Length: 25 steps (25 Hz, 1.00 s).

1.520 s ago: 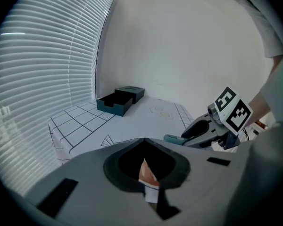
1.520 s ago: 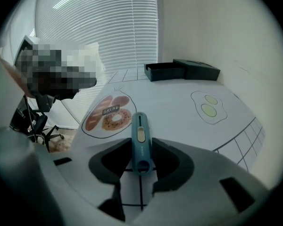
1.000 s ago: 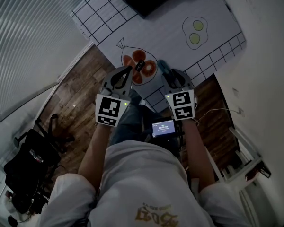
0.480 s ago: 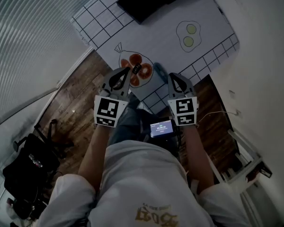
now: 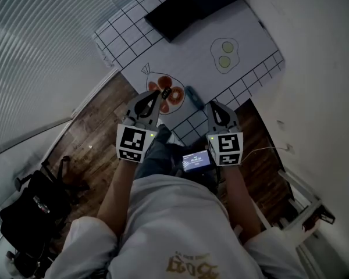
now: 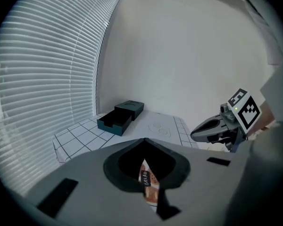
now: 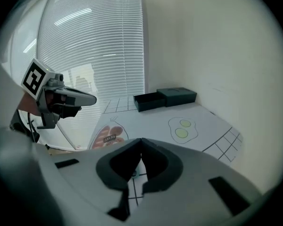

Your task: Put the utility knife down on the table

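The left gripper is hanging over the near edge of the worktop, a table under a white mat printed with black grid lines. Its 2 jaws are pressing tip to tip with nothing between them. Compared with 1 second ago, it is sitting further back toward the person, its tips now only just reaching the red-and-orange drawing of a bread bag by that edge.

Just right of the drawing, the teal, long-bodied utility knife is lying flat on the mat, close to the near edge and free of both claws. 1 second ago its teal body was showing right at the tips of the right gripper. Now that gripper is standing apart from it, drawn back to the worktop's near edge, and the knife is lying just ahead and to the left of its tips. Its jaws, spread wide 1 second ago, are now meeting, and they are holding nothing.

Toward the right edge a yellow-green drawing of 2 fried eggs is showing, and a dark open box is sitting at the far edge.
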Available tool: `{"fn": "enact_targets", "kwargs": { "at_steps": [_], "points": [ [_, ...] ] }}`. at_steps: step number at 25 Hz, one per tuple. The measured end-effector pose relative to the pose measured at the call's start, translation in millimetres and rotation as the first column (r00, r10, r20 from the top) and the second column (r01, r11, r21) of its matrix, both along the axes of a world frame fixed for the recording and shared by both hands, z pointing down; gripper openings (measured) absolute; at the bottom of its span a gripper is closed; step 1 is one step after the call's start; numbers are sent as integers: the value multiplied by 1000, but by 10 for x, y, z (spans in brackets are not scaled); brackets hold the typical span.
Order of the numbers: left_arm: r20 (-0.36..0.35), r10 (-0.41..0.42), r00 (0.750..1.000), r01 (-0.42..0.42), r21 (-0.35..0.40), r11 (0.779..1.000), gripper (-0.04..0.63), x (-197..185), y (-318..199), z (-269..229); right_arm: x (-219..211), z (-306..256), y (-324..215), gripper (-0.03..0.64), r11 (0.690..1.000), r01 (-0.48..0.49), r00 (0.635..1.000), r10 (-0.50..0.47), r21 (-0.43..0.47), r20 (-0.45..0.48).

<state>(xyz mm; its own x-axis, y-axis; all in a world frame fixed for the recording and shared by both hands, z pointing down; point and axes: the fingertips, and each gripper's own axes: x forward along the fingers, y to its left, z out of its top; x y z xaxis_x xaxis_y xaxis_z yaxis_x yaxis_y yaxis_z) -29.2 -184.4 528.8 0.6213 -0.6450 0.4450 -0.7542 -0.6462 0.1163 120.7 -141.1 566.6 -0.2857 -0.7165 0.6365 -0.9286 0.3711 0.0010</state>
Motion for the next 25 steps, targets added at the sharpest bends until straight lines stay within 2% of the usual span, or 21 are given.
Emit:
{"fn": "enact_targets", "kwargs": {
  "at_steps": [12,18,25],
  "points": [
    [-19,-22,1000,24,107,994,8,-113,-41,-540,43,-448,133,8,996,-20,1000,18,88,24],
    [-101,-48,994,63,150,987,8,-161,-40,-976,11,-712,150,8,989,-39,998,32,143,51],
    [-107,-47,993,69,205,976,8,-137,8,-1272,158,-1064,251,8,972,-90,993,72,216,92]
  ]
}}
